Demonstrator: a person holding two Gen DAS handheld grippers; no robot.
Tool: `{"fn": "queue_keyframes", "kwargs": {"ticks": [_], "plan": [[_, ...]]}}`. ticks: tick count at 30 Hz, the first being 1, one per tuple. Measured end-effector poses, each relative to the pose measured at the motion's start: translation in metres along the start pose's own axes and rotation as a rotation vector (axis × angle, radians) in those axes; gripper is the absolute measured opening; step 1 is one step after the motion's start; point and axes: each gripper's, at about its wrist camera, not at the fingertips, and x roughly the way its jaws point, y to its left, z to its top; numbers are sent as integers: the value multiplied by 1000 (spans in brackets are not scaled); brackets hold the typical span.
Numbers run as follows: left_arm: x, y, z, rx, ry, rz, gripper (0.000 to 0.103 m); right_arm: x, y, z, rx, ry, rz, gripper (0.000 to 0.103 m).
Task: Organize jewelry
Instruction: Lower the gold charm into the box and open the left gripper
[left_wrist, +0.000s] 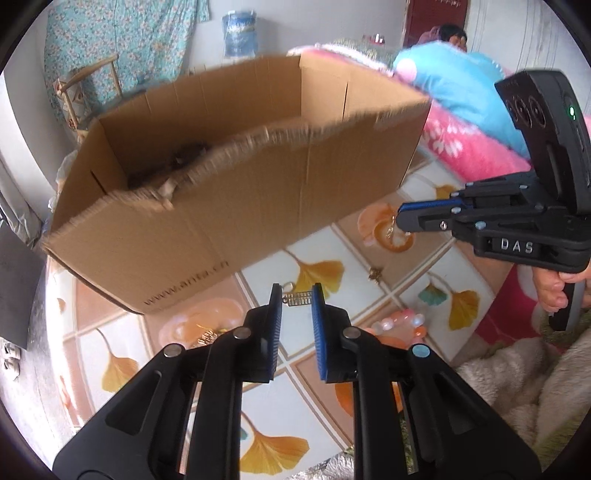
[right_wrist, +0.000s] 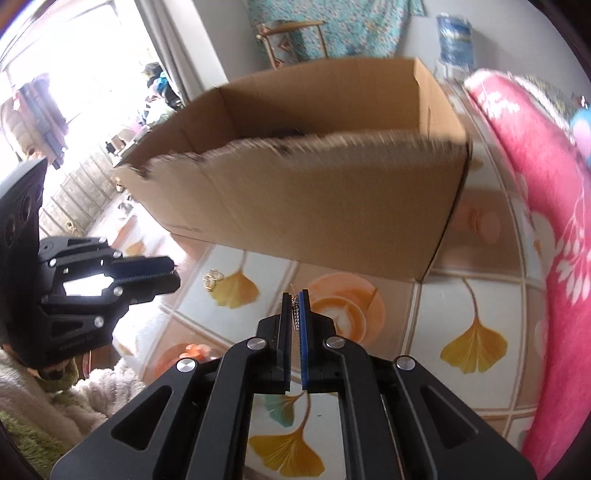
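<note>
In the left wrist view my left gripper (left_wrist: 297, 295) is shut on a small silver bar-shaped jewelry piece (left_wrist: 299, 298), held crosswise between the blue pads above the mat. My right gripper (right_wrist: 294, 295) is shut on a thin gold chain earring (right_wrist: 295, 312) that stands between its pads. The same right gripper (left_wrist: 400, 218) shows at the right of the left wrist view, a gold bit dangling under its tip. My left gripper (right_wrist: 173, 275) appears at the left of the right wrist view. An open cardboard box (left_wrist: 229, 192) (right_wrist: 314, 184) stands just beyond both grippers.
Loose jewelry lies on the ginkgo-leaf mat (left_wrist: 325, 273): a gold piece (left_wrist: 375, 274), a pink bead bracelet (left_wrist: 402, 321), gold rings (right_wrist: 213, 277) and orange beads (right_wrist: 194, 350). A pink blanket (right_wrist: 535, 221) borders the right side. A fluffy cream cloth (left_wrist: 517, 376) lies near me.
</note>
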Motion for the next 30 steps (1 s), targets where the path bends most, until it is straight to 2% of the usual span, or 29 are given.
{"fn": "queue_keyframes", "kwargs": {"ticks": [7, 11, 14, 18, 20, 22, 26, 28, 30], "plan": [[-51, 15, 22, -8, -127, -50, 15, -45, 17, 23, -46, -79, 59, 4], [-73, 27, 47, 14, -213, -76, 15, -72, 25, 57, -99, -174, 113, 4], [-66, 36, 76, 18, -208, -79, 15, -77, 26, 94, -162, -222, 127, 4], [-38, 60, 117, 2, -139, -155, 15, -56, 16, 135, -197, -179, 140, 4], [-18, 73, 131, -23, -73, -182, 15, -34, 6, 155, -185, -104, 139, 4], [13, 84, 147, -58, 31, -226, 15, -12, -3, 169, -175, -30, 144, 4], [62, 97, 160, -130, 200, -287, 15, 21, -18, 183, -134, 90, 123, 4], [80, 99, 162, -165, 256, -305, 15, 33, -23, 183, -141, 134, 84, 4], [89, 103, 164, -194, 281, -311, 15, 40, -27, 185, -137, 140, 54, 5]]}}
